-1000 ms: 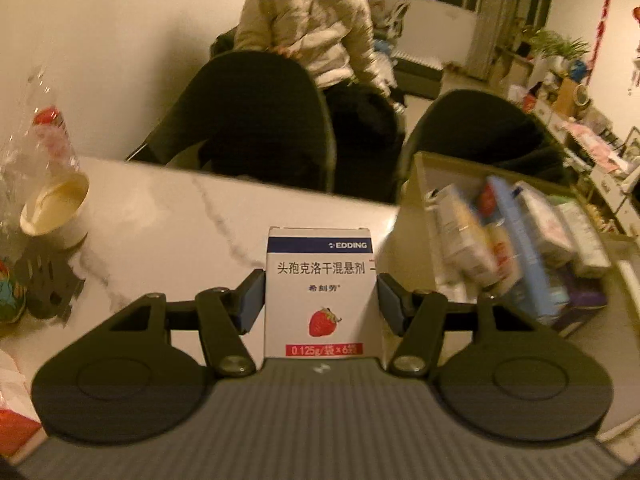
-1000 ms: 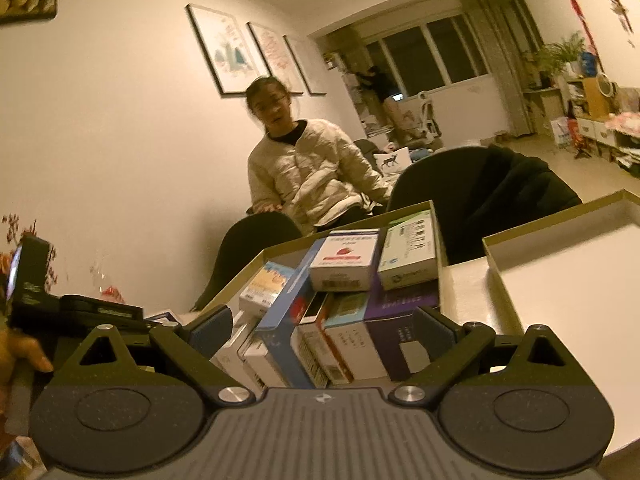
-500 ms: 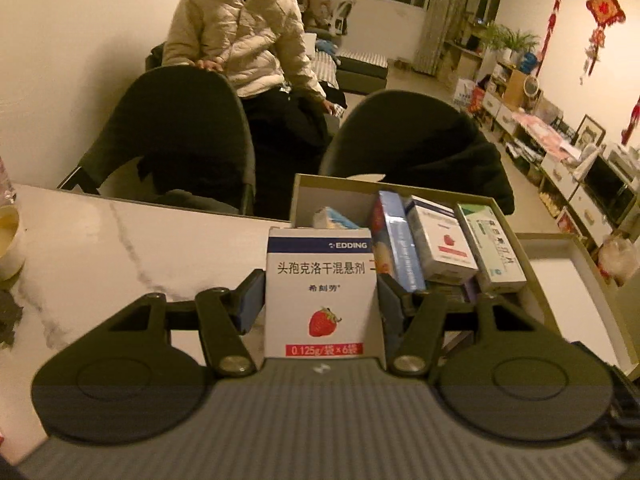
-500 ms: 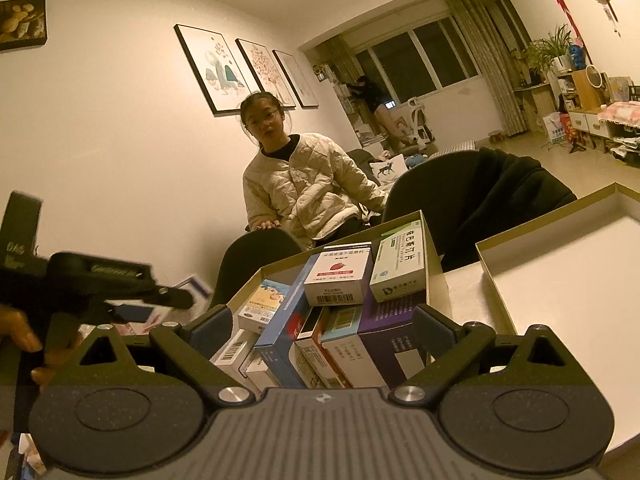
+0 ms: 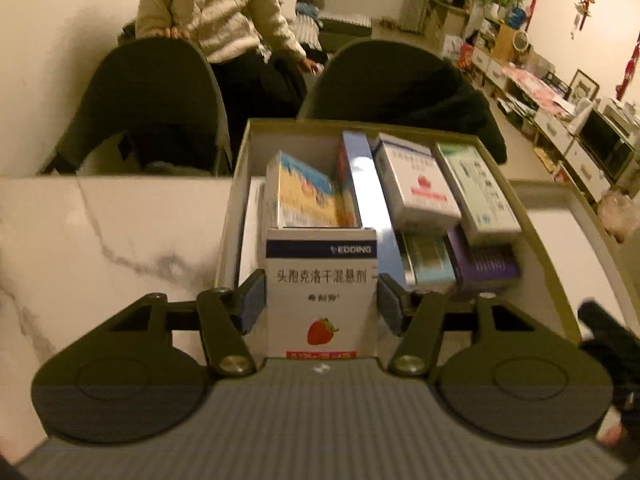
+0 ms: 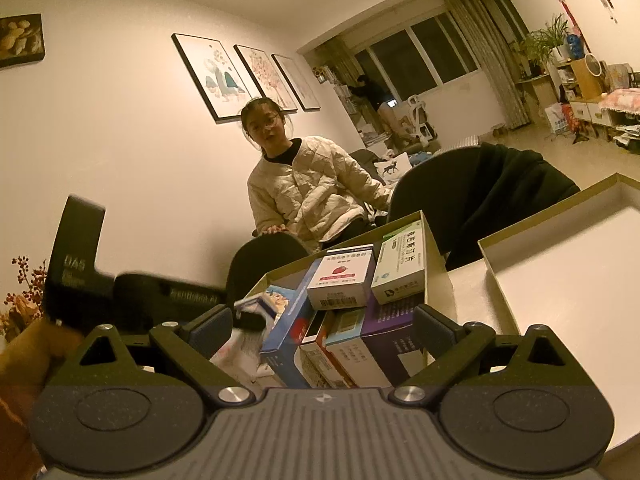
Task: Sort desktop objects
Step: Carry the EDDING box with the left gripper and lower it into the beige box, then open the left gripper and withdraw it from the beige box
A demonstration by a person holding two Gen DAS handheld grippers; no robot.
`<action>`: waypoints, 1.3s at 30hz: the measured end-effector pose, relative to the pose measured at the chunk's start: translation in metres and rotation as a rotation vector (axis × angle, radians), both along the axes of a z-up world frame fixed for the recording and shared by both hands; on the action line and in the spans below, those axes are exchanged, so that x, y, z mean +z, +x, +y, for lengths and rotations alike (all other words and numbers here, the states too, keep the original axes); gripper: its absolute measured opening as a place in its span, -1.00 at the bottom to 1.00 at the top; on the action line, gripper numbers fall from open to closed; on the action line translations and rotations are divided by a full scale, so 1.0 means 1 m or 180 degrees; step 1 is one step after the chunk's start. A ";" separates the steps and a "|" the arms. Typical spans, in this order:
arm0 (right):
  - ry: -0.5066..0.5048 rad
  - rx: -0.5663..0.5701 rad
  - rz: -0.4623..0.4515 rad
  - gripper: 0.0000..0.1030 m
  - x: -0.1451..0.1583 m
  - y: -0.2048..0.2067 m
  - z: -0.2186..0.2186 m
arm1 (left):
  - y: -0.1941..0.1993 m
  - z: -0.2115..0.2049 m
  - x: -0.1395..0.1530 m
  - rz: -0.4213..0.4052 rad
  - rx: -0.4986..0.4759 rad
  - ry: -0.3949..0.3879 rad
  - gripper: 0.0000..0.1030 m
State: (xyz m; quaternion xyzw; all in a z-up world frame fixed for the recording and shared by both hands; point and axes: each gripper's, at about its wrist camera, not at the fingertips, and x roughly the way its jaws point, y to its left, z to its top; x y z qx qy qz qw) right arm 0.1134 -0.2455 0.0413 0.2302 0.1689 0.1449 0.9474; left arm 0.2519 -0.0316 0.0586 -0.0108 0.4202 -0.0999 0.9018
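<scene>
The strawberry-marked box [image 5: 321, 296] is pinched upright in the left gripper [image 5: 321, 300] above the storage box [image 5: 240, 184], best lowered squarely into the free near-left gap, while the right gripper [image 6: 322, 326] is held spread.

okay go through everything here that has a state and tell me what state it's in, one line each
left gripper: shut on the strawberry box.
strawberry box: upright, held between the fingers, above the near end of the cardboard box.
right gripper: open, holding nothing.
cardboard box: open, nearly full of medicine boxes.
second strawberry box: lying flat on top of the pile.
green-and-white box: lying flat beside it.
box lid: upturned, nothing inside.
</scene>
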 end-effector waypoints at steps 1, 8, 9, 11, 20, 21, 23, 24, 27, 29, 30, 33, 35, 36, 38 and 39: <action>0.0005 0.0000 0.0000 0.89 0.000 0.000 0.000 | -0.003 0.002 0.000 0.0029 -0.0021 -0.0008 0.12; 0.0041 0.0003 0.0001 0.89 -0.001 -0.001 -0.003 | -0.015 0.008 -0.009 0.0280 -0.0093 -0.0044 0.12; 0.0046 0.0003 0.0001 0.89 -0.001 -0.001 -0.003 | -0.016 0.007 -0.011 0.0291 -0.0108 -0.0032 0.12; 0.0056 0.0004 0.0001 0.89 -0.001 -0.001 -0.004 | -0.019 0.006 -0.013 0.0300 -0.0147 -0.0007 0.13; -0.0012 -0.0027 0.0004 0.91 0.002 0.002 0.000 | -0.033 0.001 -0.011 0.0098 -0.0167 0.0074 0.39; -0.0016 -0.0031 0.0004 0.91 0.002 0.002 0.000 | -0.036 0.001 -0.011 0.0073 -0.0161 0.0065 0.42; -0.0031 -0.0041 0.0006 0.91 0.001 0.002 0.000 | -0.043 0.001 -0.010 0.0020 -0.0148 0.0047 0.48; -0.0040 -0.0046 0.0008 0.91 0.001 0.002 0.001 | -0.046 0.002 -0.009 -0.0011 -0.0136 0.0043 0.54; -0.0069 -0.0069 0.0027 0.92 0.000 0.004 0.001 | -0.060 0.003 -0.003 -0.0154 -0.0101 0.0065 0.68; -0.0091 -0.0082 0.0042 0.92 -0.001 0.005 0.002 | -0.070 0.007 0.001 -0.0238 -0.0090 0.0042 0.71; -0.0106 -0.0090 0.0052 0.92 -0.002 0.005 0.002 | -0.076 0.009 0.003 -0.0267 -0.0073 0.0022 0.73; -0.0153 -0.0113 0.0075 0.92 -0.003 0.007 0.004 | -0.092 0.018 0.008 -0.0340 -0.0006 -0.0047 0.88; -0.0192 -0.0125 0.0077 0.92 -0.003 0.007 0.005 | -0.104 0.024 0.010 -0.0410 0.0057 -0.0030 0.90; -0.0211 -0.0130 0.0078 0.92 -0.003 0.007 0.005 | -0.110 0.026 0.010 -0.0441 0.0092 -0.0015 0.94; -0.0249 -0.0142 0.0079 0.92 -0.004 0.007 0.006 | -0.122 0.034 0.010 -0.0484 0.0165 -0.0031 0.97; -0.0268 -0.0148 0.0080 0.92 -0.004 0.007 0.007 | -0.127 0.039 0.009 -0.0491 0.0195 -0.0054 0.99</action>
